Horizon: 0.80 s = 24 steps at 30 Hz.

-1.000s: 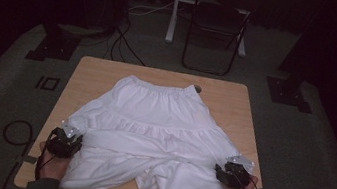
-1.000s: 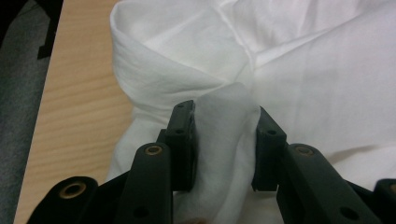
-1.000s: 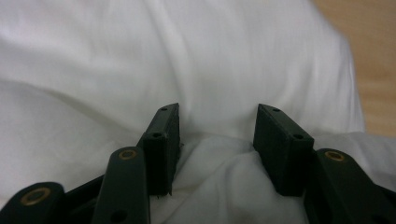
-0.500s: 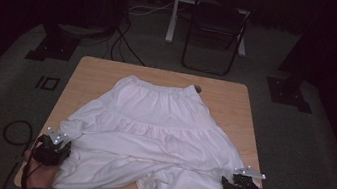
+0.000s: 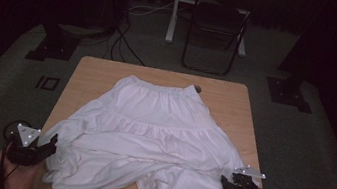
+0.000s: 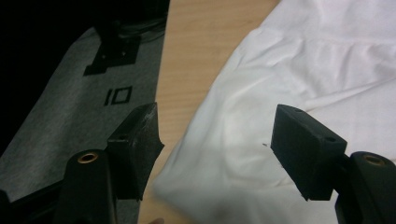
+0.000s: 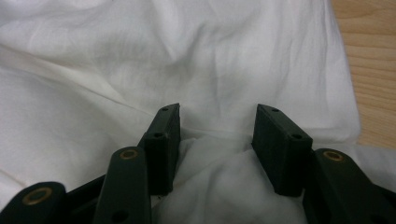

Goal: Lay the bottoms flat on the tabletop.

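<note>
A soft, crinkled white skirt (image 5: 150,132) lies ahead of both grippers. The left gripper (image 6: 215,135), jaws just opened wide, hovers free; the right gripper (image 7: 217,135) pinches a bunched fold.

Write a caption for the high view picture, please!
White skirt spread on a wooden table, left gripper and right gripper at its near corners.

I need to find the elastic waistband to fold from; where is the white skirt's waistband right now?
In the high view, the white skirt's waistband lies at the far middle of the wooden table, away from both grippers, toward the black folding chair.
</note>
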### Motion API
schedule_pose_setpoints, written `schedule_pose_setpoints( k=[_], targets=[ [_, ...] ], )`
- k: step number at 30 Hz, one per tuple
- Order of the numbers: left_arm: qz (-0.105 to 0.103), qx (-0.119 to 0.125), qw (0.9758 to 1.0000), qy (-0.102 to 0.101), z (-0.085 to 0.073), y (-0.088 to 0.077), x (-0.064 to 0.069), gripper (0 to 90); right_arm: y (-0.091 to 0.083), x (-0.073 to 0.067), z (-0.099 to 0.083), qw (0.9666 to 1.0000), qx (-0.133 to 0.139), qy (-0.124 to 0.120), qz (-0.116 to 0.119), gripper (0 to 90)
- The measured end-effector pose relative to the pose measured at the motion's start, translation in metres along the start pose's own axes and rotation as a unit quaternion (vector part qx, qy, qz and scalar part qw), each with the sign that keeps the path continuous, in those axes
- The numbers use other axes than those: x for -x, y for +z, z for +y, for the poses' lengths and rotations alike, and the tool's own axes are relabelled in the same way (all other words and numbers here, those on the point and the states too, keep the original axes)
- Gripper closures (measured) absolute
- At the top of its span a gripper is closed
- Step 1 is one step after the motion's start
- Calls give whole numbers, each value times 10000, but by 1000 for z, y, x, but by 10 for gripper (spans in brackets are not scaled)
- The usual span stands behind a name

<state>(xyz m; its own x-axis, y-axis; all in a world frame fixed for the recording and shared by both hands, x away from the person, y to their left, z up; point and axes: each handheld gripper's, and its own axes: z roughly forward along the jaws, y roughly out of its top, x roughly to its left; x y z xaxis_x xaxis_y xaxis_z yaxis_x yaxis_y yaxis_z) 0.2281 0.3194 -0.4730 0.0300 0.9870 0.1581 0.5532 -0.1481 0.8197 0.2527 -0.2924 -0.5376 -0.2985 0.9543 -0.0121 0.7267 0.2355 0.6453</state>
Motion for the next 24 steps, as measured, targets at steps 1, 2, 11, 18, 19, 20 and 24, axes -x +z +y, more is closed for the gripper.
schedule_pose_setpoints(
  k=[1,2,11,18,19,20,24],
  targets=[
    [41,59,10000,34,3,-1,2,328,0,0,0,10000,-2,0,0,512],
    [-8,109,9999,54,6,-1,5,332,0,0,0,10000,-3,13,8,513],
    [-461,-177,9967,648,27,41,41,421,-9,-2,9,9994,334,-86,60,513],
    [-395,-866,9922,805,24,100,67,394,-13,-5,33,9977,606,-288,-45,510],
    [-394,-927,9918,788,23,105,68,407,-12,-5,37,9974,640,-334,-77,509],
    [-395,-984,9914,768,22,108,69,456,-7,-4,42,9972,642,-349,-128,503],
    [-337,-1062,9914,689,20,111,67,600,3,-3,53,9967,692,-368,-213,482]
  ],
)
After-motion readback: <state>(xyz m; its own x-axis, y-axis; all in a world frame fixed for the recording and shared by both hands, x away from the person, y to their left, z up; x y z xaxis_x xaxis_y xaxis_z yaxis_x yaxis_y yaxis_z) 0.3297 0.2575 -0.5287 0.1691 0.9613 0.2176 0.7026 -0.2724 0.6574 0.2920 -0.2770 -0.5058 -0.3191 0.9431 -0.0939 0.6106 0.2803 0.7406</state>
